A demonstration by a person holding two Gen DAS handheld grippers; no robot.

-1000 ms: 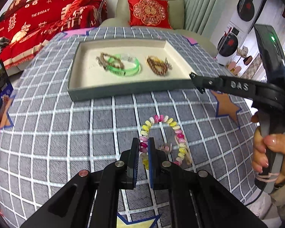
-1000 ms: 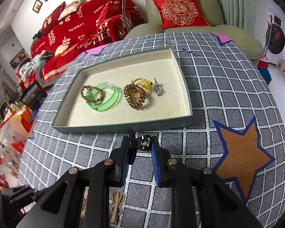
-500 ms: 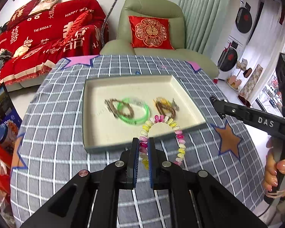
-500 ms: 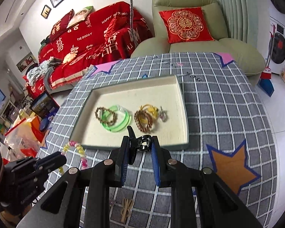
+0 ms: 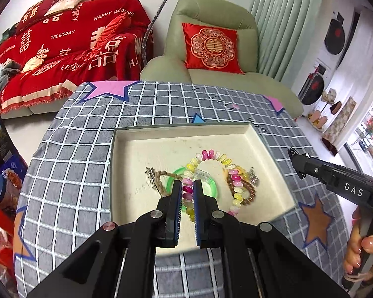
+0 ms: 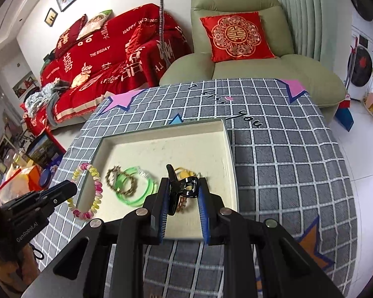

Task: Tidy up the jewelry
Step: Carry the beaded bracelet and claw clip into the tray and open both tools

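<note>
With the left gripper [image 5: 187,193] pinching the beaded bracelet [image 5: 211,171] and the right gripper [image 6: 182,193] clamping what looks like a black clip [image 6: 184,186] above the tray [image 6: 161,134], each needs lowering and release.

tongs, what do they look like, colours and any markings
Both tongs are black with angular frames, silver round screw heads and blue ribbed pads on the fingers. The right tongs carry white "DAS" lettering on the side; the left tongs read "GenRobot.AI". The hand holding the right one has pale pink nail polish.
</note>
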